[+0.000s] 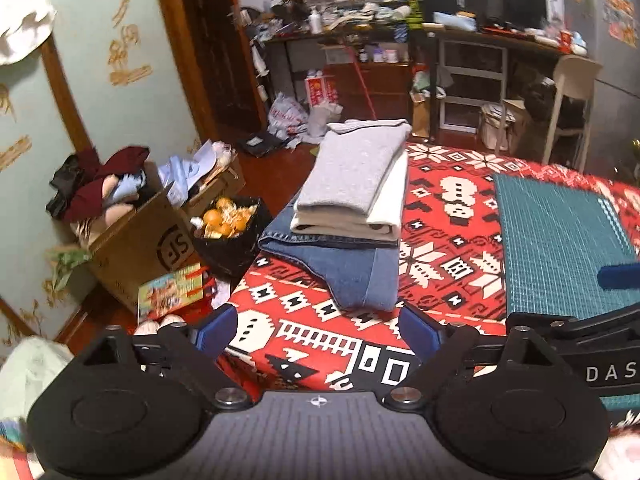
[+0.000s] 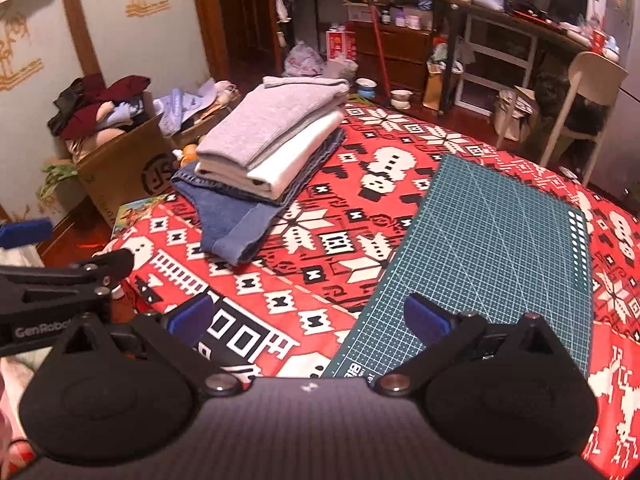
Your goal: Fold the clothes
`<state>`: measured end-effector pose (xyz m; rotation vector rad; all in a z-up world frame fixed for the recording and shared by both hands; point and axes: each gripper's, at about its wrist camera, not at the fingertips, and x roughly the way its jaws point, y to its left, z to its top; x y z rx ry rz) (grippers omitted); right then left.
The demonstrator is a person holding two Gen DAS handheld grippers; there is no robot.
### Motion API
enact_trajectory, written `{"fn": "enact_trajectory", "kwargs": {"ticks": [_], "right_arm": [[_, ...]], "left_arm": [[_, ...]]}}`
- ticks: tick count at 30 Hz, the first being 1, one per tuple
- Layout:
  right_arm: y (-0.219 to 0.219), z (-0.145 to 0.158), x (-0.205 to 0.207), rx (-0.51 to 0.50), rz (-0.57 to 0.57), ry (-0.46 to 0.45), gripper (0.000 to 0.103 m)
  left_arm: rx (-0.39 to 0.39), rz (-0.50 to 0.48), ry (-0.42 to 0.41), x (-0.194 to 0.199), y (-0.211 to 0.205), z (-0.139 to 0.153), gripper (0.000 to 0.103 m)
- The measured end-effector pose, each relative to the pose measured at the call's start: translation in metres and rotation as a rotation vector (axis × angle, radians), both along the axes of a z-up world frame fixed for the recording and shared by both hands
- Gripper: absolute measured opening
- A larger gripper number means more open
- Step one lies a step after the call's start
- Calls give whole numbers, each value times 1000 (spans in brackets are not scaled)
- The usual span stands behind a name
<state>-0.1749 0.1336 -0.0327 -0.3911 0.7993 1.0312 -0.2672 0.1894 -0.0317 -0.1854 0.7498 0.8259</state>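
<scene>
A stack of folded clothes lies on the red patterned tablecloth: a grey garment on top, a cream one under it, blue jeans at the bottom. The same stack shows in the right wrist view, with the grey garment over the cream one and the jeans. My left gripper hovers open in front of the jeans, with nothing between its blue pads. My right gripper is open too, empty, over the edge of the green cutting mat.
The green cutting mat lies right of the stack. Left of the table stand a cardboard box heaped with clothes and a black crate of oranges. A desk and a pale chair stand at the back.
</scene>
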Motion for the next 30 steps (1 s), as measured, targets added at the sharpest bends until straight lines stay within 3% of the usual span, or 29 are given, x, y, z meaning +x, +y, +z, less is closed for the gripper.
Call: {"fn": "enact_trajectory", "kwargs": {"ticks": [6,10,30], "right_arm": [[-1,5,2,2,-46,54,102],[-2,9,0,5,-54,40,102],[1,15,-7,1,-44,-3,102]], "left_arm": [[-55,46,2,0,8,5,93],[-76,59,-5,0,9,5,94],[-75,88,-8,-4,9,8,94]]}}
